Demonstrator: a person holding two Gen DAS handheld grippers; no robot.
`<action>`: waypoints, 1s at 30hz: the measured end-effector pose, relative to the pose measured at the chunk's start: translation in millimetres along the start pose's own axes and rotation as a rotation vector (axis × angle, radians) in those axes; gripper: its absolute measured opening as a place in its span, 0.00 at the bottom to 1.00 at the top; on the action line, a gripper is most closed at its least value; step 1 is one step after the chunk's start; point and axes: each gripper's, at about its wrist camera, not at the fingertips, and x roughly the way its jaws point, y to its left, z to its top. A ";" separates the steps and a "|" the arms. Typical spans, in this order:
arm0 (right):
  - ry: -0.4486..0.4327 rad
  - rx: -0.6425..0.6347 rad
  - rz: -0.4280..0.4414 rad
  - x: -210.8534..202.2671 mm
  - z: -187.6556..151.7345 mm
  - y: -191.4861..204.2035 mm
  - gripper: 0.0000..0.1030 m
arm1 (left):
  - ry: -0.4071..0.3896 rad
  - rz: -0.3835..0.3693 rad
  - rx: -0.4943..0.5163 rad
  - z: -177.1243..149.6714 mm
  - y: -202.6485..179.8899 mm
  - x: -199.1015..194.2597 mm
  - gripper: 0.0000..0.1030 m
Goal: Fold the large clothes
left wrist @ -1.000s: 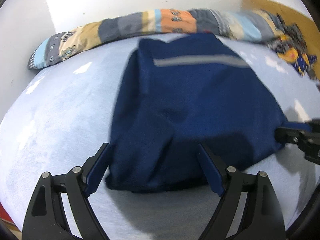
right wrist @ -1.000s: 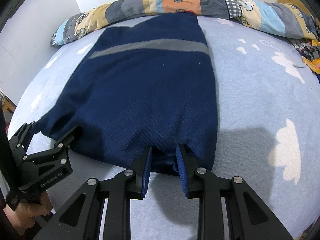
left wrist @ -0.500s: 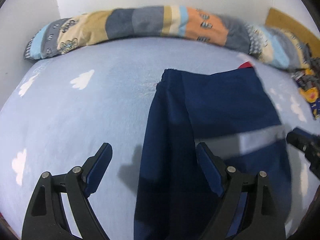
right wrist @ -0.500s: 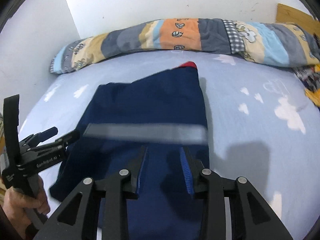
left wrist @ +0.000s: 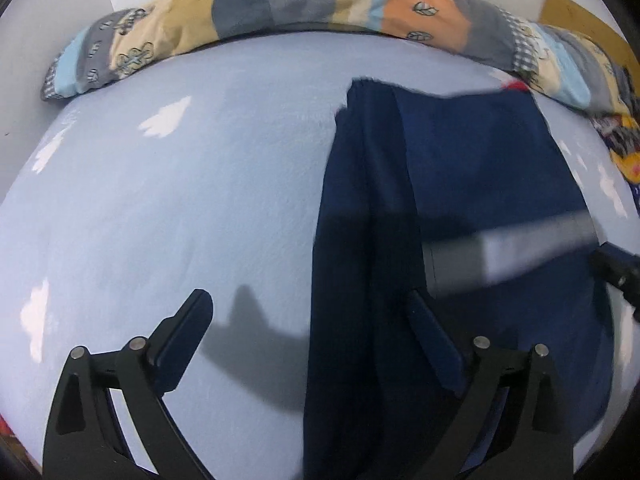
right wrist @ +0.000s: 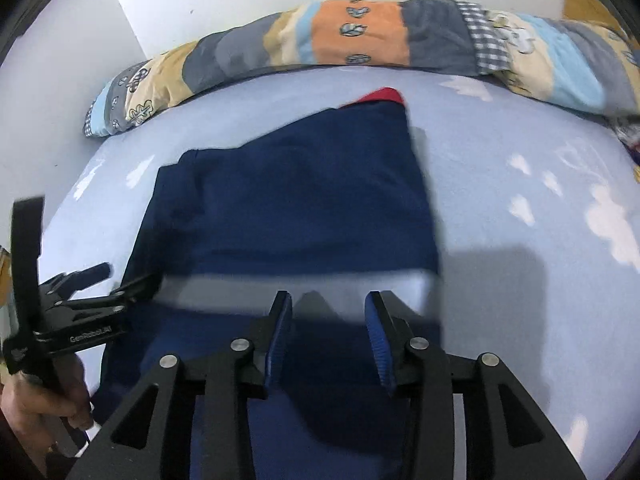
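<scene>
navy garment [right wrist: 304, 208] near edge blurred

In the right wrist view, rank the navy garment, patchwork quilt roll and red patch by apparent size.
1. navy garment, though nearness inflates it
2. patchwork quilt roll, farther back
3. red patch, clearly smallest

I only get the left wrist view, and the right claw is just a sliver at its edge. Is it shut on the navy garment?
Observer: No. The right wrist view shows the right claw with jaws apart over the navy garment.
Operator: Where's the grey stripe from there?
Observer: The grey stripe runs just beyond its fingertips, across to the left claw.
Operator: What's right of the garment?
Observer: A broad shadow on the light blue sheet, beside the garment's right edge.
</scene>
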 end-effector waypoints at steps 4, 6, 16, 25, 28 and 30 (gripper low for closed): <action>-0.050 -0.003 -0.022 -44.9 -57.9 4.7 0.42 | -0.028 -0.009 -0.070 -48.2 0.3 -17.0 0.96; -0.041 -0.010 -0.035 -52.4 -88.7 6.6 0.41 | -0.058 -0.017 -0.104 -81.0 -3.1 -25.8 0.96; 0.091 0.072 -0.023 -48.6 -156.5 -13.9 0.43 | -0.104 -0.045 -0.198 -139.2 13.1 -69.7 0.95; -0.113 -0.007 -0.001 -118.0 -175.9 29.9 0.56 | -0.106 -0.087 -0.111 -157.9 -17.3 -117.5 0.95; -0.196 -0.086 -0.058 -144.4 -180.8 41.1 0.56 | -0.195 -0.084 -0.060 -157.7 -22.0 -146.8 0.95; -0.264 -0.105 -0.080 -163.5 -186.2 42.3 0.61 | -0.285 -0.080 -0.019 -163.5 -24.1 -168.9 0.95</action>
